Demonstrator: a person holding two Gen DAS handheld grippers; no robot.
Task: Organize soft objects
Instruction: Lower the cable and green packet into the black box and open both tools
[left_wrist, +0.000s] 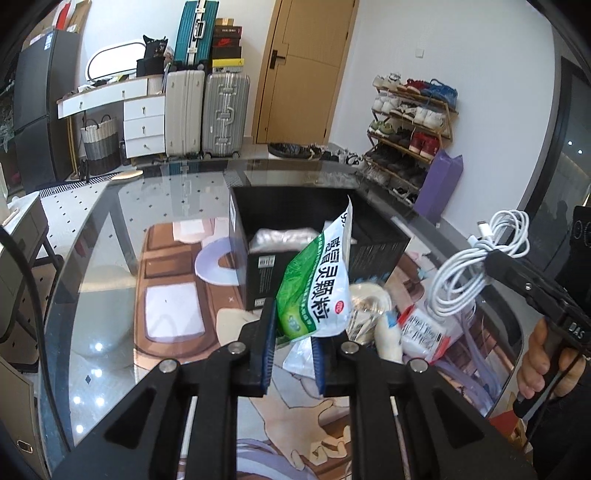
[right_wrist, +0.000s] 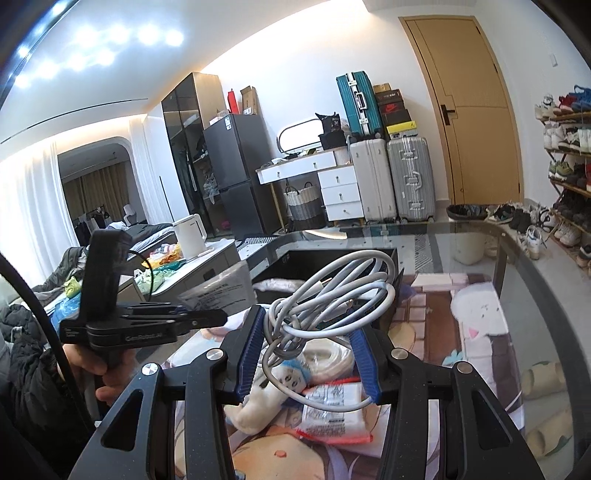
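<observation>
My left gripper (left_wrist: 293, 345) jaws pinch the green sachet (left_wrist: 317, 284) just near of the black box (left_wrist: 314, 236); right gripper (right_wrist: 306, 354) clamps the cable bundle (right_wrist: 332, 295), farther right.

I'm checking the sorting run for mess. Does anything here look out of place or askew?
Nothing is spilled or damaged. The green packet hangs tilted in the left tongs, not yet in the black box; the right tongs hold a loosely coiled white cable.

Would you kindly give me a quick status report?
Left hand-held gripper shut on green sachet. Right hand-held gripper shut on white cable. Black box ahead, unobstructed.
</observation>
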